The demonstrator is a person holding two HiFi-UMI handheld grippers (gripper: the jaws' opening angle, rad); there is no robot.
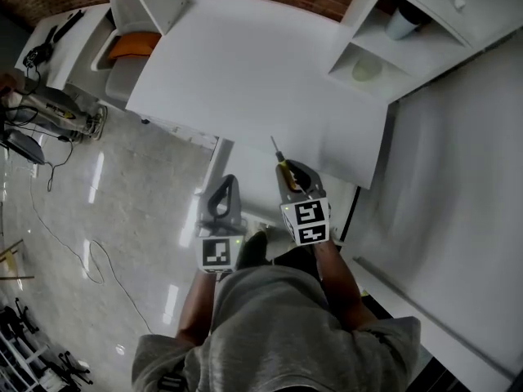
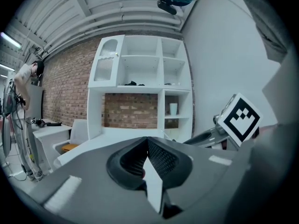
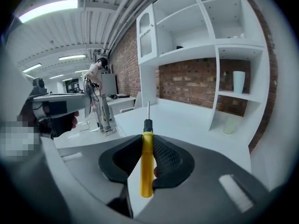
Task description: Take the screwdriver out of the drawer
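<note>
A screwdriver (image 3: 146, 164) with a yellow handle and a thin metal shaft sits lengthwise between the pads of my right gripper (image 3: 147, 141), which is shut on it. Its tip points forward over the white desk (image 3: 187, 122). From the head view the screwdriver (image 1: 283, 167) sticks out of the right gripper (image 1: 293, 175) just in front of the desk's near edge. My left gripper (image 1: 226, 188) hangs beside it on the left. Its pads meet in the left gripper view (image 2: 148, 146), with nothing between them. No drawer shows clearly in any view.
The white desk (image 1: 245, 64) spreads ahead, with a white shelf unit (image 1: 409, 31) at its right end holding a cup (image 3: 238, 81). A chair with an orange cushion (image 1: 131, 46) stands at the far left. Cables lie on the glossy floor (image 1: 90, 251). A person (image 3: 96, 94) stands far back.
</note>
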